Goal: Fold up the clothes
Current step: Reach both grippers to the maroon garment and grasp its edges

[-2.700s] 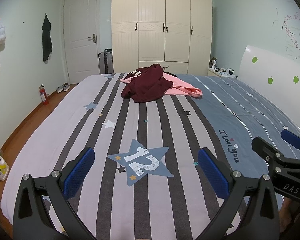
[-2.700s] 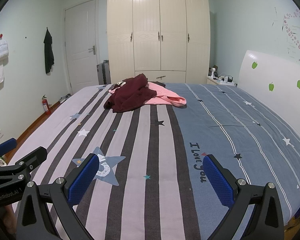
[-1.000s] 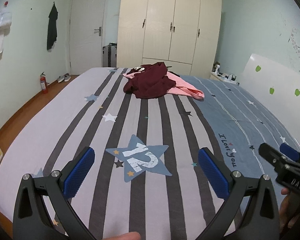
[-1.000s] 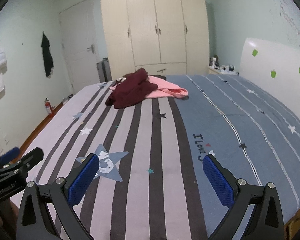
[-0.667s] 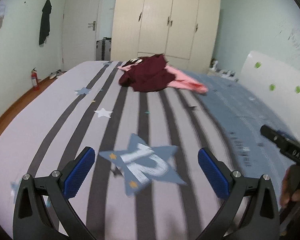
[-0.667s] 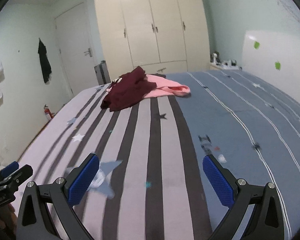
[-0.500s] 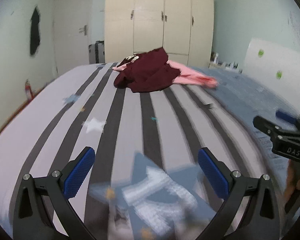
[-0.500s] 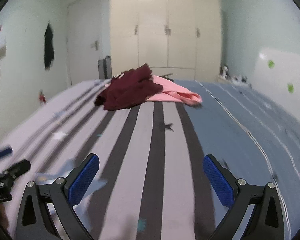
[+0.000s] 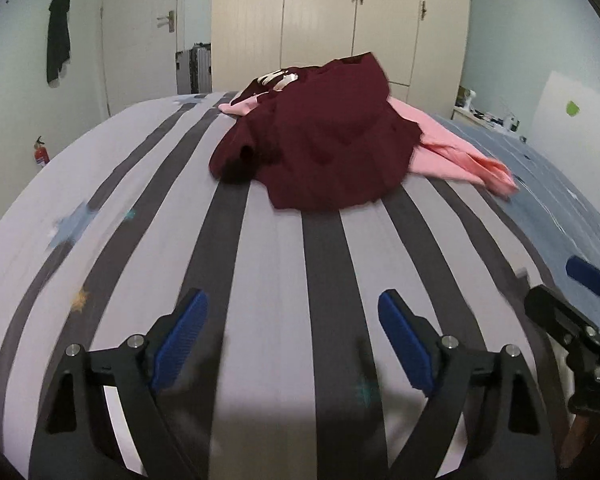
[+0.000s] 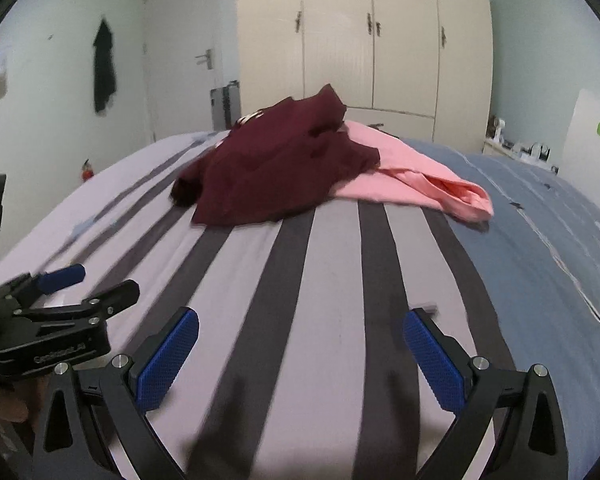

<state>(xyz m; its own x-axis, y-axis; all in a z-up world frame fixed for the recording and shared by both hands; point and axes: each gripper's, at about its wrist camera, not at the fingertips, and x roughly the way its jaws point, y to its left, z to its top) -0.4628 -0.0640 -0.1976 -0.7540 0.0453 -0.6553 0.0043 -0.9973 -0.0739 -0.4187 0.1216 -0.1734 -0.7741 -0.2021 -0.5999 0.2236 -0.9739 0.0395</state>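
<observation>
A crumpled maroon garment (image 9: 324,148) lies on the striped bed (image 9: 268,280), piled on a pink garment (image 9: 456,152). Both also show in the right wrist view: the maroon one (image 10: 276,172) and the pink one (image 10: 412,176). My left gripper (image 9: 292,340) is open and empty, low over the bed, short of the pile. My right gripper (image 10: 300,356) is open and empty beside it, also short of the pile. Each gripper shows at the edge of the other's view.
A cream wardrobe (image 9: 340,20) stands beyond the bed. A white door (image 9: 140,32), a suitcase (image 9: 194,66) and a hanging dark garment (image 9: 58,36) are at the left. A white headboard (image 9: 580,120) and a nightstand (image 10: 520,148) are at the right.
Both grippers have moved forward across the bed toward the clothes pile, which now looks much larger and nearer. Both stay open and empty.
</observation>
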